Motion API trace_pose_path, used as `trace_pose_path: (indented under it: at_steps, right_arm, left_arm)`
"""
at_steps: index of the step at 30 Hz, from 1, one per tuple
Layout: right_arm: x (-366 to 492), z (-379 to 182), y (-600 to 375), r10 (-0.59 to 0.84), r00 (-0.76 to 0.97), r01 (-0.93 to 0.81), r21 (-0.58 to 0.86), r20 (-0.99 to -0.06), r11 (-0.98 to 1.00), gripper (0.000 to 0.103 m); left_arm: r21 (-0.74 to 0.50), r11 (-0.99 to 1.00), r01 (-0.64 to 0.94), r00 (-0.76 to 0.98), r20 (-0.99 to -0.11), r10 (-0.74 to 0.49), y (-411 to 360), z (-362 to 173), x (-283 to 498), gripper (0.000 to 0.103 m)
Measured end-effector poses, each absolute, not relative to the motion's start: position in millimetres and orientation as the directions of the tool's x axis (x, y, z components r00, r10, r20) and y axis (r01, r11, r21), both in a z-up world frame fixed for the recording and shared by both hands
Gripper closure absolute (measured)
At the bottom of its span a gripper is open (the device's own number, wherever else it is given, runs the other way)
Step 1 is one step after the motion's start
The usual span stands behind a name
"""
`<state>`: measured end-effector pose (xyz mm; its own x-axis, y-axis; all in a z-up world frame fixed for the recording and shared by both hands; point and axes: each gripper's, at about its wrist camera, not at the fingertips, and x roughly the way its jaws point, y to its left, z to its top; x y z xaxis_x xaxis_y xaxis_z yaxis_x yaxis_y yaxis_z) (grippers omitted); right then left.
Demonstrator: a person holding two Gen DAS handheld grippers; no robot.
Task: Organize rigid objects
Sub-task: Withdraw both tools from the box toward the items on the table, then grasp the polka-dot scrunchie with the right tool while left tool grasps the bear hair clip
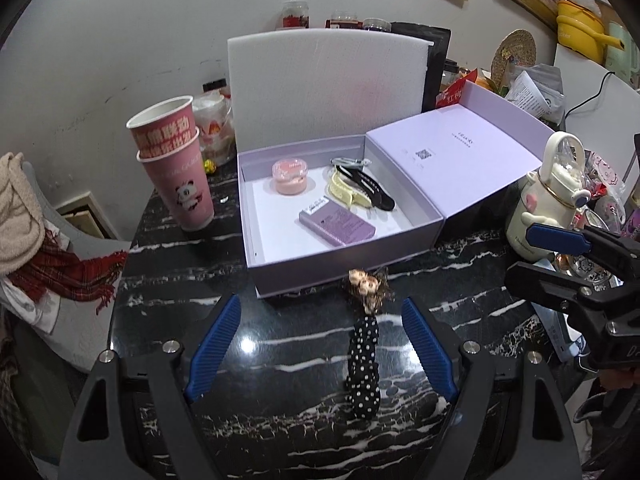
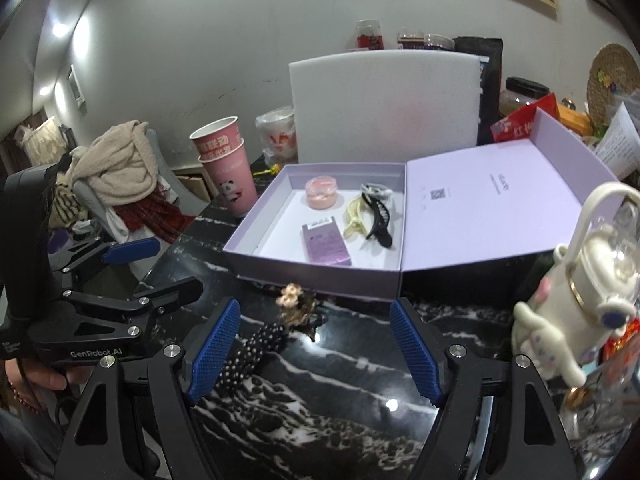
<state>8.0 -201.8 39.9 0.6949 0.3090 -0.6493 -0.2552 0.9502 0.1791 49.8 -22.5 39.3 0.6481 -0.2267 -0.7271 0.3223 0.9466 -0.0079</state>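
Jaws apart; hair clip [image 1: 363, 346] points toward box [image 1: 344, 268].

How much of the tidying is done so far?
Mostly done: the pink jar, purple card box and hair clips lie in the lilac box. Nothing is in hand; both jaws stand open. Left: the polka-dot hair clip on the table.

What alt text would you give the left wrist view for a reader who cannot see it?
Open left tongs straddle a polka-dot hair clip lying on a black marble table, just before an open lilac box. The box holds a pink jar, a purple card box, and yellow and black hair clips. The right tongs show at the right edge.
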Motion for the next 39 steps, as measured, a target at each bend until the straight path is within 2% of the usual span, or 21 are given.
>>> trace_pose_path:
  at_steps: [16, 27, 36, 39]
  right_arm:
    - [9.7, -13.2, -173.3, 0.343, 0.632, -0.252, 0.234, -0.695, 0.939, 0.025]
    - [25.9, -41.9, -145.6, 0.389, 0.574, -0.276, 0.277, -0.721, 0.92, 0.025]
    - [38.9, -65.4, -113.4, 0.375, 0.521, -0.312, 0.238, -0.767, 0.92, 0.026]
    - [40.6, -68.4, -106.1, 0.332, 0.542, -0.294, 0.197, -0.772, 0.935, 0.029]
  left_arm:
    - [-0.093, 0.965, 0.244, 0.551, -0.806, -0.217, 11.9, -9.0, 49.2, 0.02]
    - [-0.103, 0.976, 0.19, 0.513, -0.837, -0.189, 39.3, -35.7, 56.3, 0.02]
    - [-0.127, 0.982, 0.137, 0.488, -0.854, -0.179, 65.7, -49.3, 61.9, 0.02]
    - [-0.117, 0.984, 0.132, 0.492, -0.854, -0.168, 69.3, -50.4, 64.3, 0.02]
